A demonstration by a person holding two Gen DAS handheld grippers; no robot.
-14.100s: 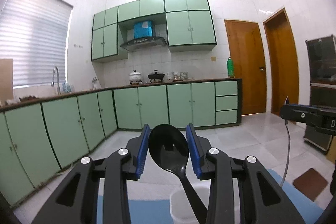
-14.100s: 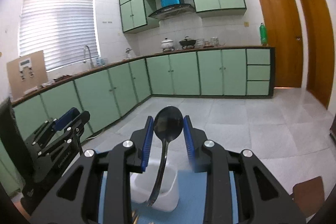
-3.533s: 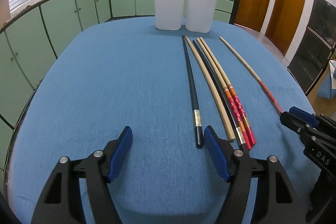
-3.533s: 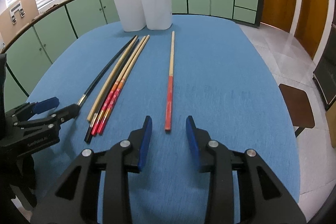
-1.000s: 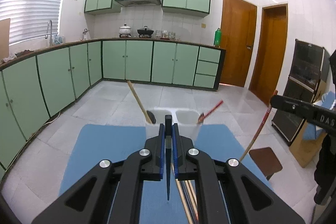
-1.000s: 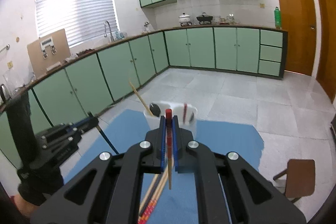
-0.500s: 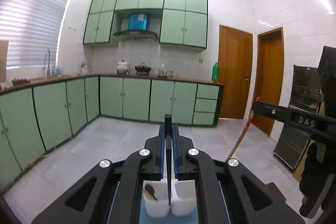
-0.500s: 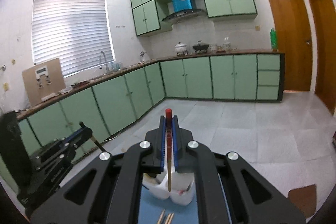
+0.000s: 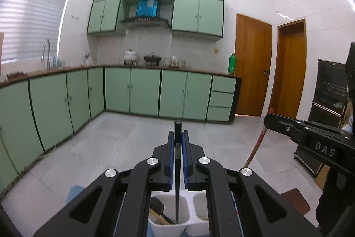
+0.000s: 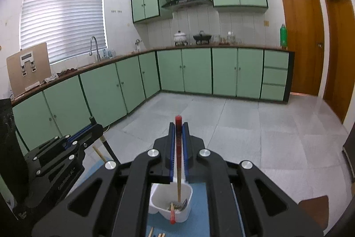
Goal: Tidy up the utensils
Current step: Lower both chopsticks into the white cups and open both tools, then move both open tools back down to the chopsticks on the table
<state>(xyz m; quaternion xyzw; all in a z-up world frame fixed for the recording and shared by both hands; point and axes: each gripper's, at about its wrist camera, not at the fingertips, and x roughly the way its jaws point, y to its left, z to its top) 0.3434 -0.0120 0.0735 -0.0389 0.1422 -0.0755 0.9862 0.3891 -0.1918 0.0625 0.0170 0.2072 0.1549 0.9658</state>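
Pinching a black chopstick (image 9: 177,161), the left hand-held gripper (image 9: 178,143) hangs over the white holder (image 9: 168,227). The right hand-held gripper (image 10: 178,139), jaws starting to part, has a red-topped chopstick (image 10: 178,159) between them above the holder's other compartment.

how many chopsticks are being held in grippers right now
2: a black chopstick in the left gripper, a red-topped chopstick in the right gripper, both hanging over the white holder.

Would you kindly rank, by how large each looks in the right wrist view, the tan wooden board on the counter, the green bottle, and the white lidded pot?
Largest to smallest as they look:
1. Tan wooden board, though it stands nearer the camera.
2. Green bottle and white lidded pot: taller against wider, too alike to rank.
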